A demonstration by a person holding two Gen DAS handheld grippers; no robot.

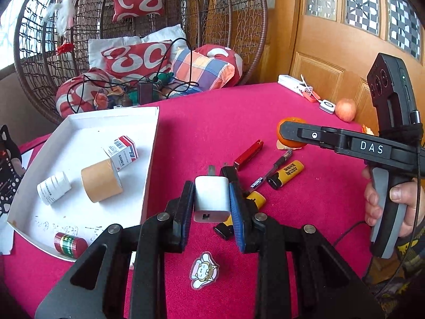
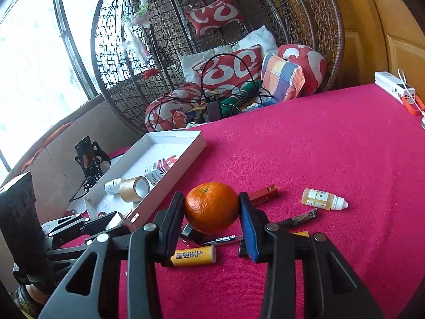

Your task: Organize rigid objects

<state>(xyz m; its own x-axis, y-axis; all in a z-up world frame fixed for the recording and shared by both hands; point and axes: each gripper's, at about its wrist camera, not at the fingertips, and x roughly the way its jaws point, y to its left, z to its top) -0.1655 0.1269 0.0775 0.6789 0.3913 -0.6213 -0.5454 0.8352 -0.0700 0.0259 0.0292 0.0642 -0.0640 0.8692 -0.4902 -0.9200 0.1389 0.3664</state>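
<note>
Two grips were full: my left gripper [image 1: 212,199] was clamped on a white charger [image 1: 211,198], prongs pointing away, and my right gripper [image 2: 212,210] was clamped on an orange [image 2: 211,207], both lifted above the red tablecloth [image 2: 318,143]. Beneath them lay a pen [image 1: 271,171], a yellow lighter [image 1: 285,174] and a red lighter [image 1: 249,152]. To the far left sat the white tray [image 1: 150,164], holding a tape roll [image 1: 101,184], a small box [image 1: 121,152] and a white bottle [image 1: 54,188].
</note>
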